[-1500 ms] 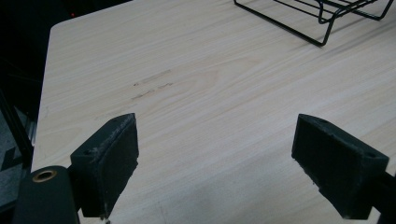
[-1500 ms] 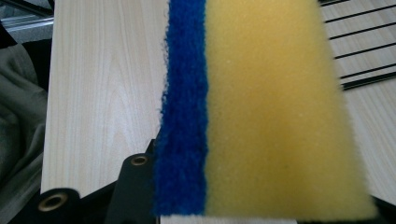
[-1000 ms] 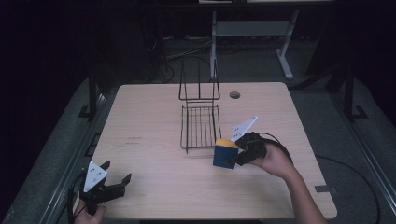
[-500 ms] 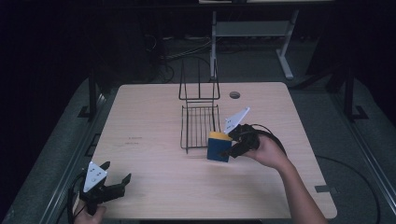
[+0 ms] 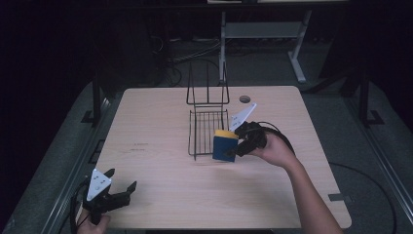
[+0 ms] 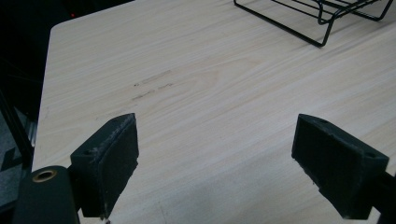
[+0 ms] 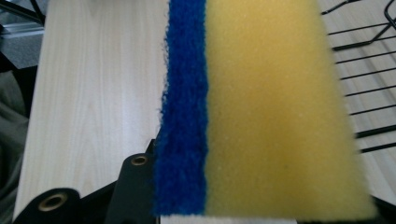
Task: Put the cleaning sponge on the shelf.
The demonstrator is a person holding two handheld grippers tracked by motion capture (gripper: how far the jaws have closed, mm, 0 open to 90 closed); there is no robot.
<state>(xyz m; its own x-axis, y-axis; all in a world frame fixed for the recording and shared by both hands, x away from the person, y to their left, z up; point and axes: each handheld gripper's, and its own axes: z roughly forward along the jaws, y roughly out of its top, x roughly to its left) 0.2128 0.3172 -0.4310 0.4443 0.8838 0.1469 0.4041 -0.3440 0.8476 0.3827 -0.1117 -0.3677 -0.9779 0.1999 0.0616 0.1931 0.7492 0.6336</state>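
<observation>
A yellow sponge with a blue scouring side (image 5: pixel 224 145) (image 7: pixel 261 107) is held above the table, at the front right corner of a black wire rack (image 5: pixel 208 127). My right gripper (image 5: pixel 234 147) is shut on the sponge, and the person's hand comes in from the lower right. In the right gripper view the rack's wires (image 7: pixel 369 74) lie just right of the sponge. My left gripper (image 5: pixel 118 187) (image 6: pixel 215 163) rests near the table's front left corner, open, with bare tabletop between its pads (image 6: pixel 109 158).
The rack's upright back section (image 5: pixel 207 87) stands at the far middle of the wooden table (image 5: pixel 156 122). A small round dark disc (image 5: pixel 244 99) lies near the far edge. A corner of the rack (image 6: pixel 317 18) appears at top right in the left gripper view.
My right gripper has carried the sponge left and a little farther away, up to the rack's front right corner. The left gripper has stayed put.
</observation>
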